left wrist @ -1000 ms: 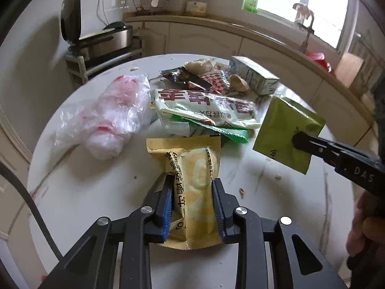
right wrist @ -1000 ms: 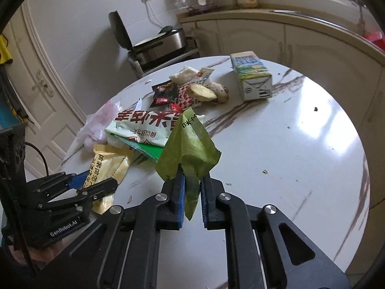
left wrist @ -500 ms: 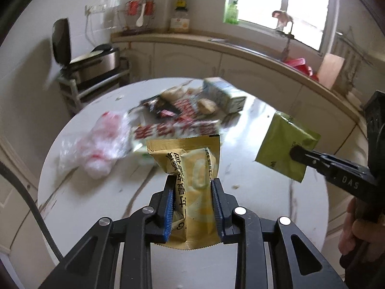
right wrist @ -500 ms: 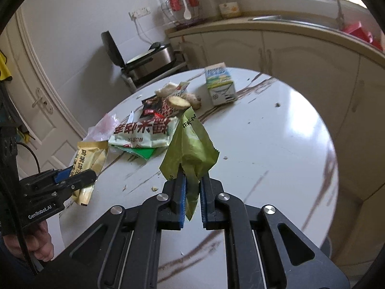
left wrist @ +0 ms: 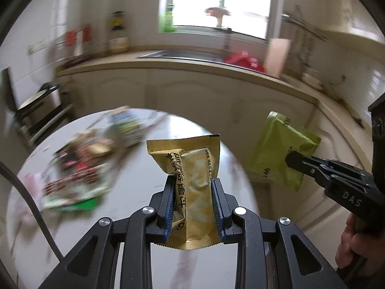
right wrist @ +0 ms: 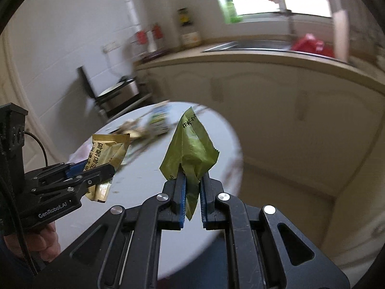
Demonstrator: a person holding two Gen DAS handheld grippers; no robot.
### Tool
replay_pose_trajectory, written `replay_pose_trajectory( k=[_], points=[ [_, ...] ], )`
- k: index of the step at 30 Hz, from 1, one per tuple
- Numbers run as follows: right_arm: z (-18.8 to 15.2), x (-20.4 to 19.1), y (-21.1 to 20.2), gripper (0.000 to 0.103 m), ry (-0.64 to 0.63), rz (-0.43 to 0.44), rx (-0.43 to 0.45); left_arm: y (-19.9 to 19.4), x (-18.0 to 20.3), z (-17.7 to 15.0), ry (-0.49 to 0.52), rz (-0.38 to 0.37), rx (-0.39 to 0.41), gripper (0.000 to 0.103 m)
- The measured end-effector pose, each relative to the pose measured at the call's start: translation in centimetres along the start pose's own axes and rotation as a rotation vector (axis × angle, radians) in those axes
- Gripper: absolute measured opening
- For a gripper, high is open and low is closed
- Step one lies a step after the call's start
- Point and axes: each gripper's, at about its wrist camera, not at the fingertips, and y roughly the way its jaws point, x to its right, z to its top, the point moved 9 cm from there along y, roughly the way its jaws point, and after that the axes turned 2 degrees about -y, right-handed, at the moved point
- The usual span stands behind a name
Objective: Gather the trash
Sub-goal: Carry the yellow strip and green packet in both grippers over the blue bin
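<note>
Left claw (left wrist: 193, 202) pinching crinkled yellow foil snack wrapper (left wrist: 192, 168), lower centre of frame. Right claw (right wrist: 191, 197) clamped on crumpled olive-green plastic sachet (right wrist: 190, 149). Blurred litter on round white tabletop (left wrist: 134, 168) behind.

Each camera sits just behind its own claw and looks forward and downward along the two black fingers, which fill the lower frame at very close range.

The left-wrist view faces past the left gripper (left wrist: 192, 192) toward the round white marble-patterned table (left wrist: 134, 187) below and ahead of it, with the cream kitchen counter (left wrist: 182, 65) beyond.

The right-wrist view looks over the right gripper (right wrist: 191, 187) at the same table (right wrist: 144, 183) and counter (right wrist: 264, 57).

Both views share these, blurred, and each catches the other claw at its edge: the right gripper (left wrist: 292, 161) to the right, the left gripper (right wrist: 101, 168) to the left.
</note>
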Motion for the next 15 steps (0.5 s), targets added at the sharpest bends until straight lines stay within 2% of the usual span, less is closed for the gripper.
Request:
replay_pose_trajectory(
  k=[8,15],
  points=[
    [-3.7,12.1,-4.7,0.01,0.145,-0.183,-0.009,6.4,11.8,-0.2,0.108,-0.177,-0.083,0.024],
    [-8.2,19.6,-4.6,0.01,0.256,-0.253,-0.075,11.9,18.1,-3.2,0.183,-0.248,-0.199,0.024]
  ],
)
